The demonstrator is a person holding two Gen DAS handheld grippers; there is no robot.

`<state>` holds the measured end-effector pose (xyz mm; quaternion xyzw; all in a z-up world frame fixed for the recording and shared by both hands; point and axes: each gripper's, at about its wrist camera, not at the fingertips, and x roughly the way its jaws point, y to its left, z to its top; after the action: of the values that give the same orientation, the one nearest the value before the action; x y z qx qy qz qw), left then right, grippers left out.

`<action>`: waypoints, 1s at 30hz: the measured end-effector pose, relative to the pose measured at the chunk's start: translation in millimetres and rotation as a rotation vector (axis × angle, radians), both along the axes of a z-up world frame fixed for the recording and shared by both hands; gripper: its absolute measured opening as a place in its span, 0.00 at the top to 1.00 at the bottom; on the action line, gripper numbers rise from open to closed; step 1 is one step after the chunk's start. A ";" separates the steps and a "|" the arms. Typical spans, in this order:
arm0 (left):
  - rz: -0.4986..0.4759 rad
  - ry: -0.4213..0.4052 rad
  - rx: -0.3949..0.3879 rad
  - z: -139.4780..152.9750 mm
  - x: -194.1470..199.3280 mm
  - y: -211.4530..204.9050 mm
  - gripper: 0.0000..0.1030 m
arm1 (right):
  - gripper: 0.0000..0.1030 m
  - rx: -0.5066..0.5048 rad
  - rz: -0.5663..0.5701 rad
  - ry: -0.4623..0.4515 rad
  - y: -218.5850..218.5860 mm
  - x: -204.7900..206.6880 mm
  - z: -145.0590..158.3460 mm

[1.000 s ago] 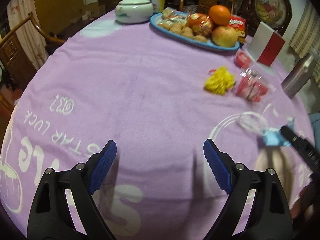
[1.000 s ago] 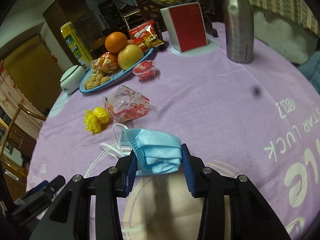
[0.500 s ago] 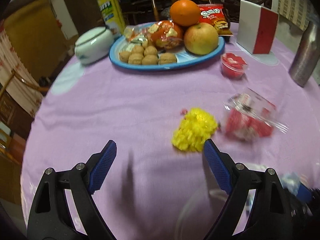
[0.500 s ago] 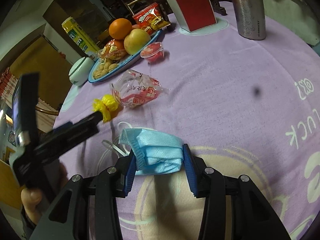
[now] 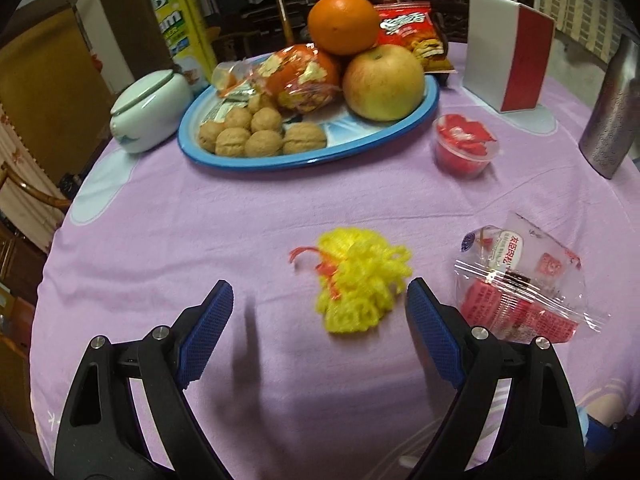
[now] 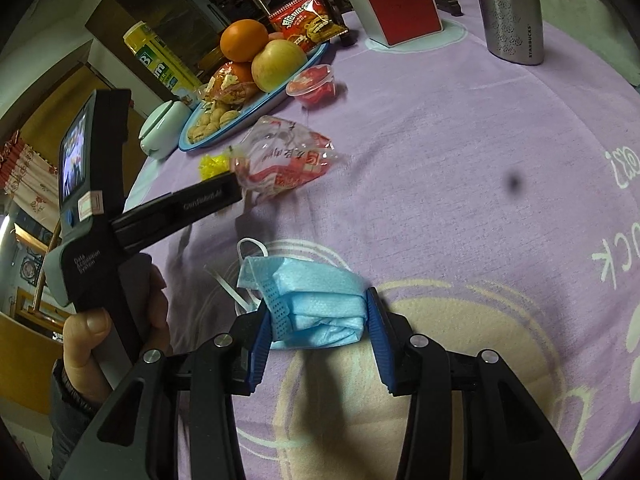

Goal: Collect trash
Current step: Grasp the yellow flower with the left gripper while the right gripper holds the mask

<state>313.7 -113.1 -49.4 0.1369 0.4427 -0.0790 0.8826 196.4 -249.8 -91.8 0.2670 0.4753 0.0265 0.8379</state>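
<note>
A crumpled yellow mesh bundle [image 5: 360, 284] with red threads lies on the purple tablecloth [image 5: 200, 232]. My left gripper [image 5: 320, 292] is open just in front of it, with the bundle near the right finger and touching neither pad. A clear wrapper with red print [image 5: 520, 284] lies to the right of it, and a small red jelly cup [image 5: 464, 148] stands further back. My right gripper [image 6: 316, 320] is shut on a folded blue face mask [image 6: 316, 300], whose white ear loops [image 6: 248, 248] trail on the cloth.
A blue plate [image 5: 304, 160] with walnuts, an apple and an orange stands at the back. Around it are a white lidded jar [image 5: 148, 112], a white and red box [image 5: 508, 52] and a steel tumbler [image 5: 608, 120]. A hand [image 6: 84, 336] holds the left gripper's handle.
My left gripper swung across the table to the yellow bundle, which now sits between its fingers. It has come into the right wrist view. The right gripper still holds the mask.
</note>
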 end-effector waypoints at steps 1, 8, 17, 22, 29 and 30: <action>0.000 -0.002 0.002 -0.3 1.4 -1.5 0.17 | 0.56 -0.001 0.000 0.000 0.0 0.0 0.0; 0.046 0.063 -0.042 -7.9 12.8 1.1 0.40 | 0.56 0.001 0.000 -0.002 -0.2 2.0 -0.4; 0.026 0.107 -0.091 12.3 -30.1 16.0 0.68 | 0.56 -0.013 0.000 -0.009 1.3 -0.1 0.6; -0.001 0.039 -0.064 33.1 -88.4 26.7 0.69 | 0.56 -0.011 0.004 -0.016 2.5 -2.3 3.6; 0.032 -0.026 -0.091 56.1 -174.2 68.6 0.69 | 0.57 -0.035 0.053 -0.060 15.2 -7.5 14.2; 0.040 -0.040 -0.105 59.7 -190.2 78.5 0.69 | 0.57 -0.032 0.069 -0.068 19.2 -8.7 15.8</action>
<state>123.5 -34.6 10.3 0.0831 0.4230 -0.0816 0.8986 187.7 -230.6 -75.9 0.2357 0.4559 0.0569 0.8564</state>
